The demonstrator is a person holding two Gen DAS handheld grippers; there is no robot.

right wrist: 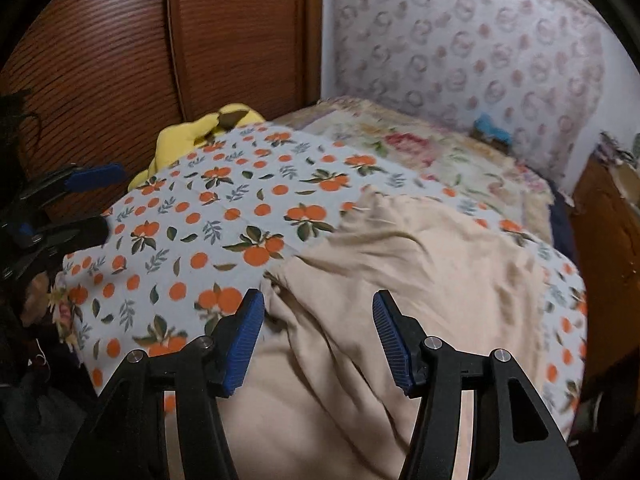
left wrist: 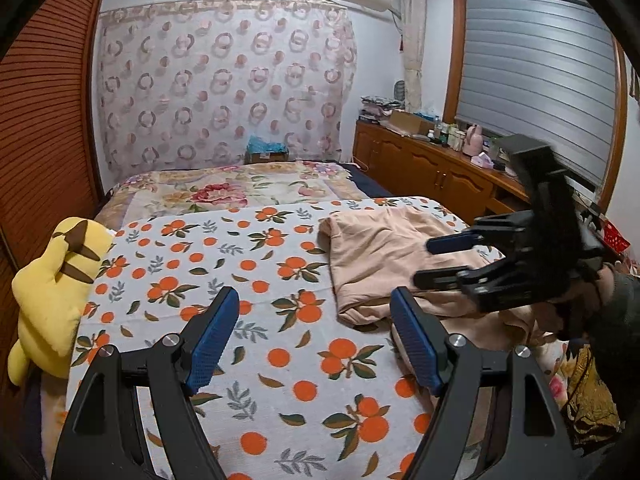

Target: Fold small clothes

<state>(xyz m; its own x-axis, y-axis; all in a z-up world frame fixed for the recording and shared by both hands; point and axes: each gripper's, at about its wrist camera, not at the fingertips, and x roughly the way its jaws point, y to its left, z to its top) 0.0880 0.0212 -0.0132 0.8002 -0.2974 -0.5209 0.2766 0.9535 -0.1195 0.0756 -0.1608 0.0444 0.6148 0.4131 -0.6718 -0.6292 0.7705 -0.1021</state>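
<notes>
I have the left tongs hanging over the near part of the bed, above the orange-print sheet. Their blue pads stand wide apart with nothing between them; only the printed cloth shows in the gap.

The peach garment lies crumpled on the right half of that sheet, partly folded over itself, its near edge just beside my left tongs' right pad. From the right wrist view the same garment spreads from the middle of the bed toward the near right, with a rumpled ridge along its far edge.

My right tongs sit above the near part of the garment. Their jaws are parted about halfway, and the pads are not pressing on the cloth; the fabric lies below the gap, loose. From the left wrist view the right tongs hang over the garment on the right, pointing left, with a dark sleeve behind them.

A yellow plush toy rests at the left edge of the bed against the brown slatted wardrobe door. Farther off, a floral blanket covers the far part of the bed, and a wooden cabinet crowded with small things runs under the window on the right.
</notes>
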